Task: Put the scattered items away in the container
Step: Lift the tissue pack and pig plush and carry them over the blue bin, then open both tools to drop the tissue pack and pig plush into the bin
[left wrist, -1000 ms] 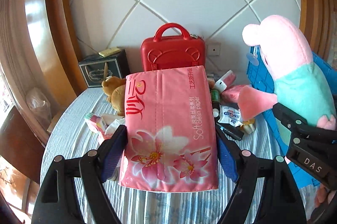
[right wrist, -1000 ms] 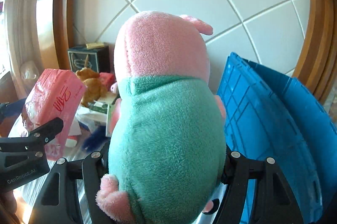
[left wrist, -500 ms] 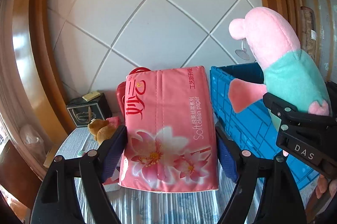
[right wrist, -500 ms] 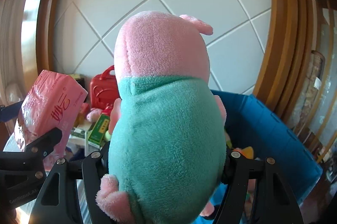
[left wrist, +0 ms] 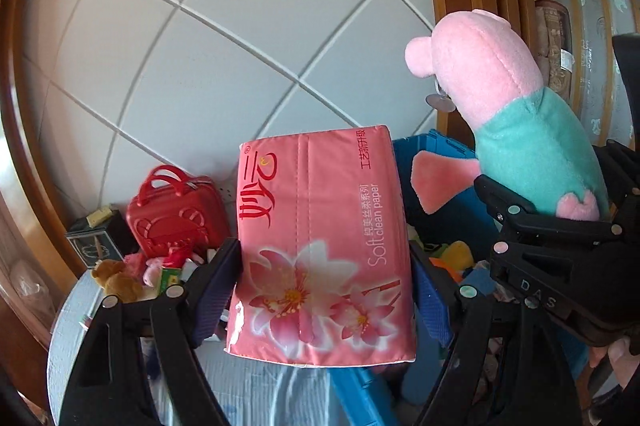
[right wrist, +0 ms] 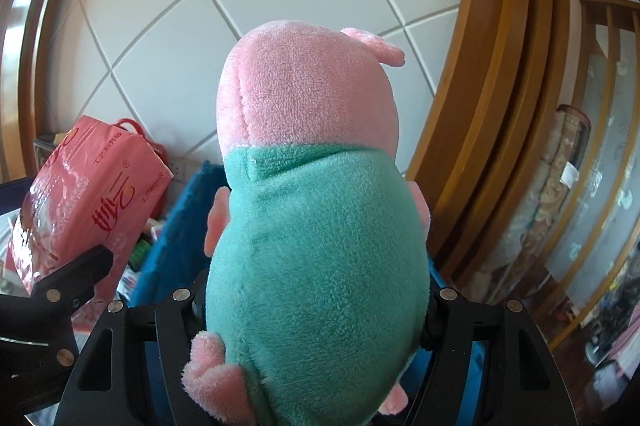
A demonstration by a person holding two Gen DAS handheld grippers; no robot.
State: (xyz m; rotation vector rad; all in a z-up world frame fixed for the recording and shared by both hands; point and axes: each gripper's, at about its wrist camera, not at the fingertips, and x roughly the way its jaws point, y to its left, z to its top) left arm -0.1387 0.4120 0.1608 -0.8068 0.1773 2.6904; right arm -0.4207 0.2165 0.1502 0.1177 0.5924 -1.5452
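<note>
Left gripper (left wrist: 322, 290): jaws clamped on the sides of a pink tissue pack (left wrist: 320, 246), held upright, flower print nearest, lettering running up its face. Right gripper (right wrist: 316, 310): jaws clamped on the green body of a pink plush pig (right wrist: 316, 226), head up and facing away. The two loads sit side by side, pig to the right of the pack. Under and beyond both: blue crate (left wrist: 444, 161), toys lying inside it. Left of the crate, on the striped table (left wrist: 68, 330): brown teddy (left wrist: 114, 280), small packets, then a red case (left wrist: 176, 214) and a dark box (left wrist: 98, 240) farthest, against the tiled wall (left wrist: 224, 37).
</note>
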